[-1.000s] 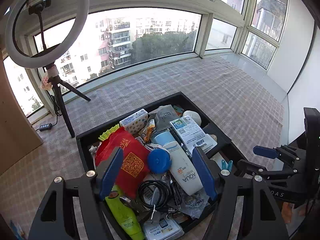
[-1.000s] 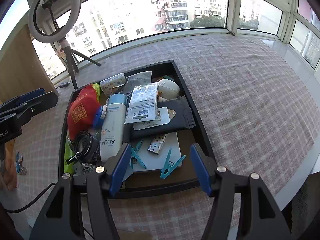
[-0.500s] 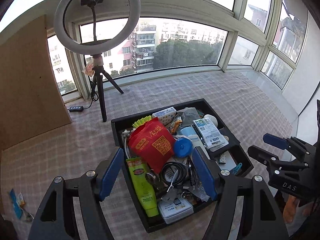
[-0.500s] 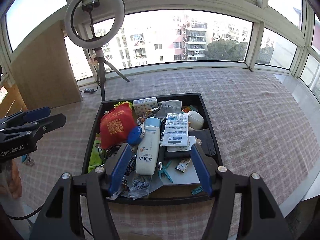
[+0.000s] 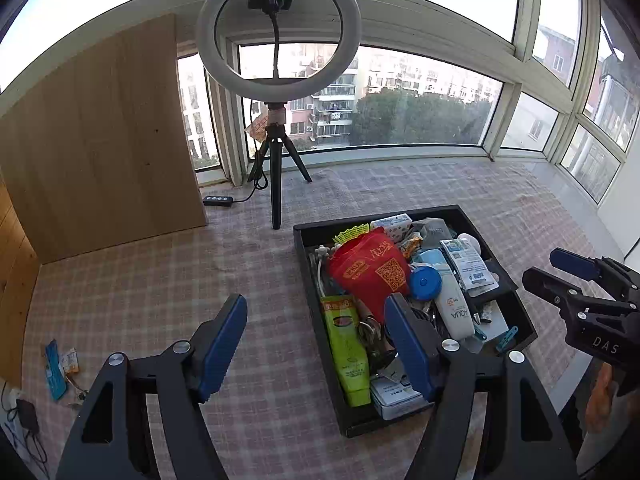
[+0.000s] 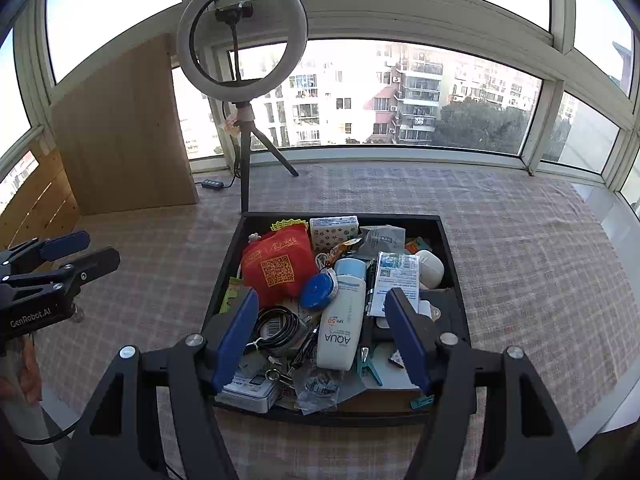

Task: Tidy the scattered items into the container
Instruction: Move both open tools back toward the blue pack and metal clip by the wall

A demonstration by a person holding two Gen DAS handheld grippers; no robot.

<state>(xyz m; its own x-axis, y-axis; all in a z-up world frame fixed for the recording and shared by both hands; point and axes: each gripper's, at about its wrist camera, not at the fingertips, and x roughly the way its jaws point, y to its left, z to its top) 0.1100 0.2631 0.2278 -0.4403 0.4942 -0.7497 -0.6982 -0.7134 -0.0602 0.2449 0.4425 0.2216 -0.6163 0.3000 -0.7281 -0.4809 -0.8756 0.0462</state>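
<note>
container (image 6: pixel 450 256) below right gripper (image 6: pixel 322 336) | jaws just widened, seemingly empty

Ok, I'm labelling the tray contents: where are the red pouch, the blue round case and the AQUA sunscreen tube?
red pouch (image 6: pixel 278 267): right wrist view, its QR code.
blue round case (image 6: pixel 316 292): right wrist view, lid centre.
AQUA sunscreen tube (image 6: pixel 340 320): right wrist view, white body.

Both grippers (image 5: pixel 316 344) (image 6: pixel 322 334) farther back from tray (image 6: pixel 448 248); R jaws just wider, empty.

1 black tray (image 6: pixel 451 256), 1 red pouch (image 6: pixel 276 266), 1 white tube (image 6: pixel 342 316), 1 ring light (image 6: pixel 242 40), 2 teal clips (image 6: pixel 368 366)
</note>
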